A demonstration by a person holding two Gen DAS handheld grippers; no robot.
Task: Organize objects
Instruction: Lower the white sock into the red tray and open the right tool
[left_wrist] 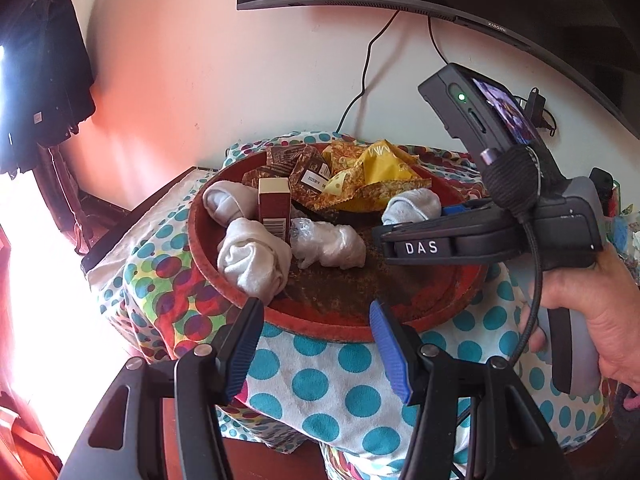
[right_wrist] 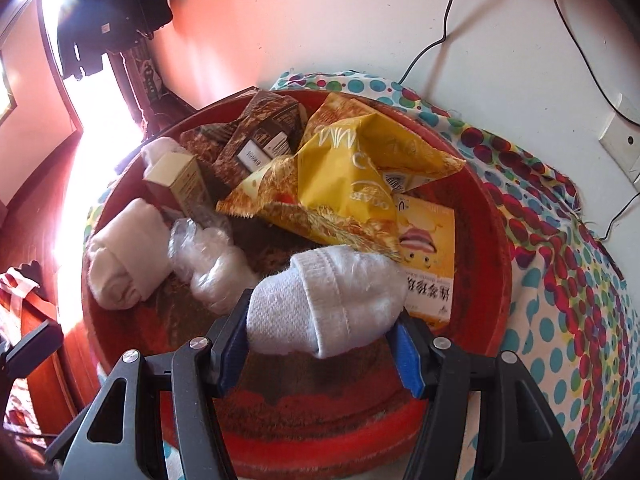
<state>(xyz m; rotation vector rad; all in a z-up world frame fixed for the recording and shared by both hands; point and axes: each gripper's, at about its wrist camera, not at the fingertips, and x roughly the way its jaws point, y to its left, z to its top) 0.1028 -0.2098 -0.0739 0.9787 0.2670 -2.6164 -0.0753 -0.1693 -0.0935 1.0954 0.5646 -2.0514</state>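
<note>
right gripper (right_wrist: 320, 344): clamped on a rolled white sock (right_wrist: 324, 300), blue pads pressing it from both sides, lower middle of the right wrist view, just above the floor of the red tray (right_wrist: 480, 264)
left gripper (left_wrist: 316, 344): jaws apart with nothing between them, hanging over the tray's near rim at the bottom of the left wrist view
red tray: big round thing sitting on a polka-dot cloth (left_wrist: 336, 376), which hides whatever's underneath, so can't say if it's a counter
other socks: two more white rolls (left_wrist: 252, 256) on the left side of the tray
plastic wad (left_wrist: 326, 246): crumpled clear stuff, middle of the tray, right beside the nearer sock roll
small box (left_wrist: 274, 208): standing upright between the two left socks
snack bags: yellow bag (right_wrist: 344, 184) piled at the back, brown packets (right_wrist: 256, 132) to its left
flat yellow packet (right_wrist: 430, 256): lying under the bag, right side
hand (left_wrist: 588, 304): right edge of the left wrist view, wrapped around the other gripper's handle
</note>
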